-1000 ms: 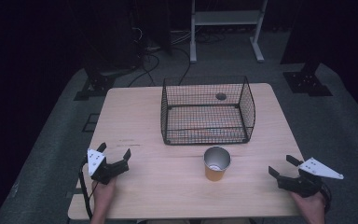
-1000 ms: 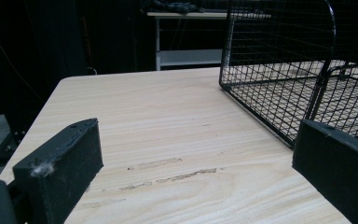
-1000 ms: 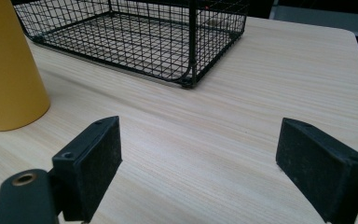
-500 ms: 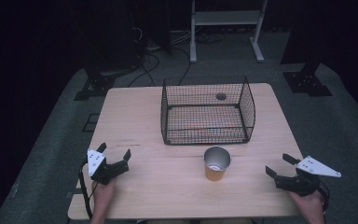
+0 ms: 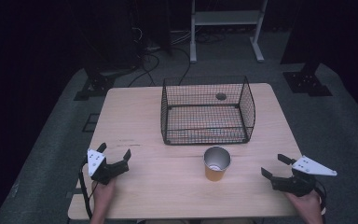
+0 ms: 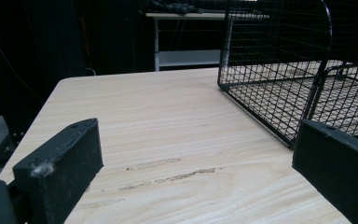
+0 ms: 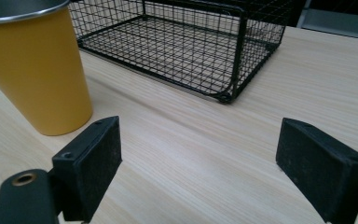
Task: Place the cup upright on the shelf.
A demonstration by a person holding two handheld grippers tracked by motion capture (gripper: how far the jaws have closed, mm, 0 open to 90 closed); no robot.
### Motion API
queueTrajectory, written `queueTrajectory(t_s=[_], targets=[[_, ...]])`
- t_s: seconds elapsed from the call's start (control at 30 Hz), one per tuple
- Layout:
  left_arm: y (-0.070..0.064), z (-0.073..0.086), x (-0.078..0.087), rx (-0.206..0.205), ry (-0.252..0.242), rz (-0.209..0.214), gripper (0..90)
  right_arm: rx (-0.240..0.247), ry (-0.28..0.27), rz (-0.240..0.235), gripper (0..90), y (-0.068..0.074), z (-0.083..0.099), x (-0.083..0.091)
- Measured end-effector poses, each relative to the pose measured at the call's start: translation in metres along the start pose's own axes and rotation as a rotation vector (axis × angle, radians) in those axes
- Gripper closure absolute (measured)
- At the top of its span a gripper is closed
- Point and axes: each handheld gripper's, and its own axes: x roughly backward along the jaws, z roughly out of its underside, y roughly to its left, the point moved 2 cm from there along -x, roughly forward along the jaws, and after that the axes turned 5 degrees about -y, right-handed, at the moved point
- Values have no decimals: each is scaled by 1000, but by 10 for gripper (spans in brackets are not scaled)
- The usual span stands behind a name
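A yellow cup (image 5: 216, 163) with a metal rim stands upright on the wooden table (image 5: 135, 116), just in front of an empty black wire basket (image 5: 207, 109). My right gripper (image 5: 271, 164) is low over the table to the cup's right, open and holding nothing. In the right gripper view the cup (image 7: 32, 65) rises at the upper left, beyond the open gripper (image 7: 200, 154), and the basket (image 7: 182, 42) lies behind it. My left gripper (image 5: 115, 150) is open near the table's front left. In its own view the gripper (image 6: 193, 158) faces bare wood, with the basket (image 6: 284, 70) at the right.
A small round hole (image 5: 221, 96) sits in the tabletop behind the basket. A white metal stand (image 5: 226, 18) and cables (image 5: 154, 51) are on the dark floor beyond the table. Faint scuff marks (image 6: 168, 170) cross the wood ahead of the left gripper.
My right gripper has slid a little to the left, toward the cup. The left gripper, cup and basket have not moved.
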Motion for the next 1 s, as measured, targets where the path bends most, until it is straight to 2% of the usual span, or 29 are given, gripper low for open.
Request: queueTrajectory(t_s=[0.3,0.47,1.0], targets=[[0,0,0,0,-1,1,8,31,1,-50,135,13,-11,-4],[0,0,0,-1,-1,3,8,33,3,-69,135,17,-13,-6],[0,0,0,1,-1,2,8,80,23,-137,133,39,-23,-17]])
